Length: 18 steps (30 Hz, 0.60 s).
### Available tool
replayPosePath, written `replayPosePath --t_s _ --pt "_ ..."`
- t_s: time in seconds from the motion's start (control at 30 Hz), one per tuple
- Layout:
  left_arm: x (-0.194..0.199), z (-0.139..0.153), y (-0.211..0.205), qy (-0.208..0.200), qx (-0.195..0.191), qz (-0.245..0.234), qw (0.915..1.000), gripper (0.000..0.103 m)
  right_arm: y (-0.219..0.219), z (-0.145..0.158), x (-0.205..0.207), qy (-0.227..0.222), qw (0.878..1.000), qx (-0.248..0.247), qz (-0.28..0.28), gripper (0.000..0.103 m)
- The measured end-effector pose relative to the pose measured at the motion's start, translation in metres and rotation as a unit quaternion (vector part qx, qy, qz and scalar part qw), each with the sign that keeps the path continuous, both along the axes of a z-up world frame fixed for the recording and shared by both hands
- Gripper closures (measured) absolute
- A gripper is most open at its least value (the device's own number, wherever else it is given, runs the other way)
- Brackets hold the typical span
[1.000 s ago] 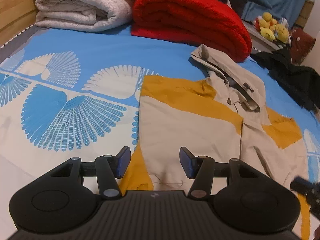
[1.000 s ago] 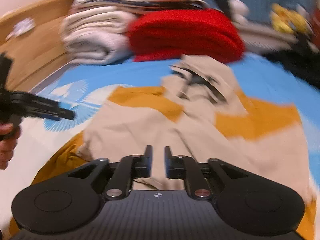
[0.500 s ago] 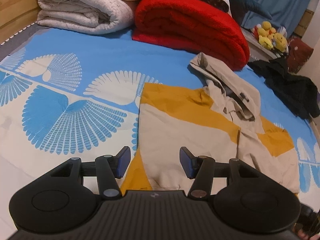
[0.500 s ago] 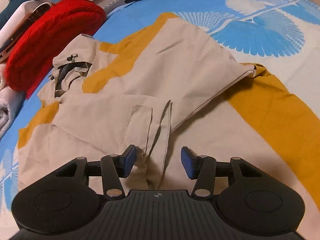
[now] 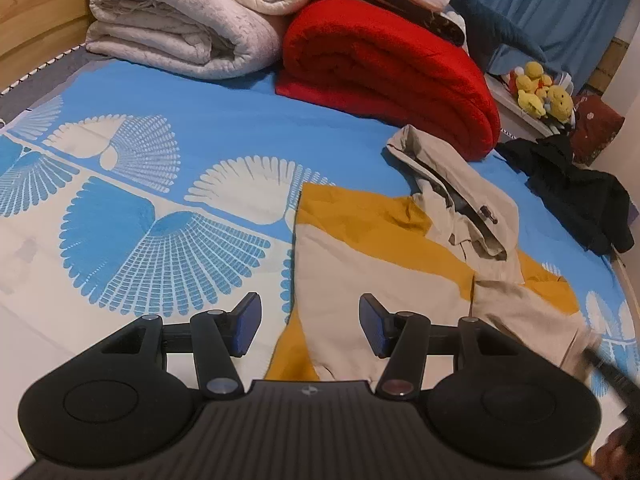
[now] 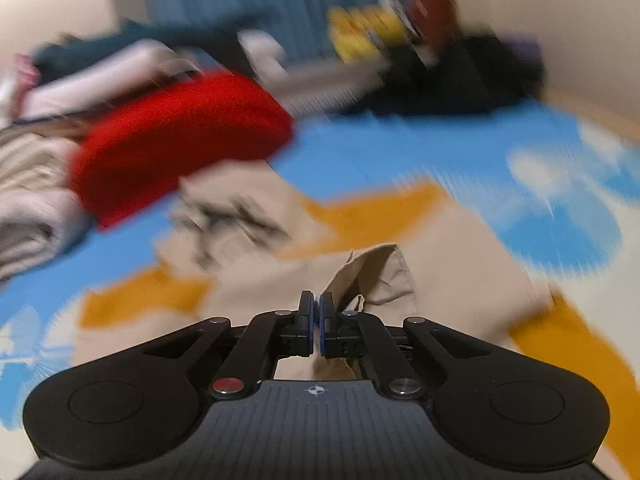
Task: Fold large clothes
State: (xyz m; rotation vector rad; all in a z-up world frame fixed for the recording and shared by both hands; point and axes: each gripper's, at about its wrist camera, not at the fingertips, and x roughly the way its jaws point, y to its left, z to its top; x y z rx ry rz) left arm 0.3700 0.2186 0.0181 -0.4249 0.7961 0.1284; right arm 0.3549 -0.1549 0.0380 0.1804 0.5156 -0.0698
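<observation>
I am pinching a beige fold of the beige-and-mustard hooded jacket (image 6: 404, 276) in my closed right gripper (image 6: 316, 326), above the blue patterned bed (image 5: 200, 140). My left gripper (image 5: 306, 326) is hovering wide open and empty, so the unanchored jacket may drag or slip.

Hooded jacket (image 5: 372, 268), beige with mustard-yellow panels, spread flat on the bed, partly folded: one side laid over the body in a straight edge. Hood (image 5: 452, 184) rumpled at the far end, dark lining and a small toggle showing. Near hem creased, a beige flap (image 6: 376, 280) lifted off the body; rest of that view blurred.
</observation>
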Motion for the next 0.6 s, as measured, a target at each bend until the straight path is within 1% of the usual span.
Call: replayPosePath --t_s 0.07,0.13,0.2,0.23,0.27,0.3,0.33,0.37,0.47,0.6 --pt "-0.001 0.001 0.004 0.000 -0.002 0.004 1.0000 0.044 0.023 0.021 -0.001 -0.044 0.998 -0.001 0.050 0.102" --pt "-0.002 0.002 0.006 -0.001 -0.002 0.005 1.0000 0.044 0.048 0.038 0.001 -0.070 0.990 0.008 0.124 0.102" --pt "-0.003 0.003 0.008 -0.002 -0.003 0.006 1.0000 0.043 0.070 0.049 0.006 -0.067 0.974 0.043 0.214 0.102" --pt "-0.004 0.003 0.009 -0.002 -0.003 0.007 1.0000 0.043 0.077 0.053 0.007 -0.061 0.968 0.059 0.238 0.101" --pt "-0.004 0.003 0.010 -0.003 -0.003 0.008 1.0000 0.043 0.083 0.056 0.009 -0.050 0.963 0.073 0.255 0.096" --pt "-0.004 0.004 0.011 -0.003 -0.004 0.010 0.9999 0.043 0.085 0.059 0.011 -0.038 0.959 0.084 0.266 0.088" --pt "-0.004 0.004 0.011 -0.003 -0.004 0.011 0.9999 0.044 0.085 0.061 0.012 -0.031 0.958 0.091 0.269 0.083" --pt "-0.004 0.004 0.011 -0.003 -0.004 0.012 0.9999 0.044 0.081 0.063 0.011 -0.031 0.960 0.095 0.262 0.078" --pt "-0.002 0.004 0.009 -0.002 -0.001 0.010 1.0000 0.044 0.057 0.066 0.009 -0.022 0.965 0.103 0.238 0.078" --pt "0.001 0.000 0.001 0.003 0.008 0.005 1.0000 0.043 0.009 0.053 0.000 0.013 0.980 0.099 0.170 0.078"
